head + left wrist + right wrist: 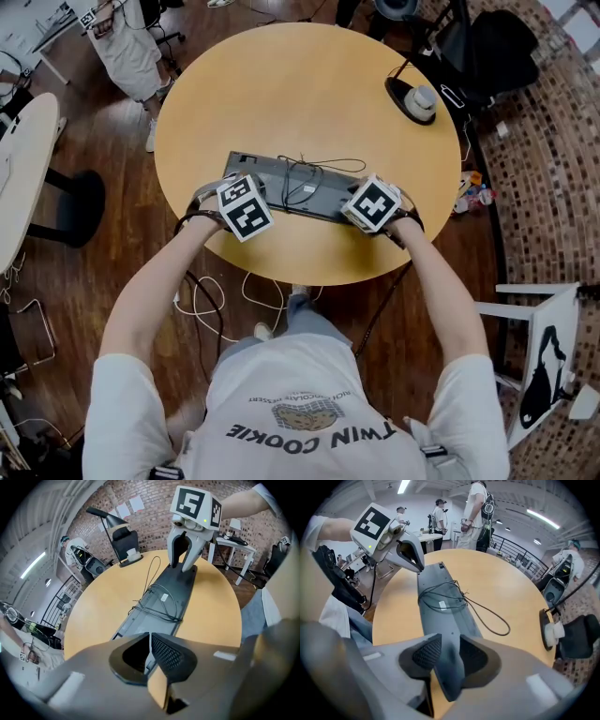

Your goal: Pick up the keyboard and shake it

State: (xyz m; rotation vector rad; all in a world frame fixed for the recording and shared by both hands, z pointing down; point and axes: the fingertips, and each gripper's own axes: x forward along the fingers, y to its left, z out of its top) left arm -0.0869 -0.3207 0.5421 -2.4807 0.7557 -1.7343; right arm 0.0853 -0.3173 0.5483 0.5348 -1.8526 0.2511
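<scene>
A grey keyboard (298, 190) lies bottom side up near the front edge of the round wooden table (309, 84), its thin black cable (314, 172) looped over it. My left gripper (234, 185) is at its left end; in the left gripper view the pads (164, 651) stand almost together with the keyboard's (171, 592) thin end edge pinched between them. My right gripper (351, 208) is at the right end, and its pads (425, 652) press both sides of the keyboard's (436, 592) end. Each gripper shows in the other's view: right gripper (183, 560), left gripper (417, 565).
A black lamp base (413, 99) with a white lump on it stands at the table's right rim. A black chair (487, 47) is behind it and a white stool (548, 319) at the right. People stand beyond the table's far side (476, 508).
</scene>
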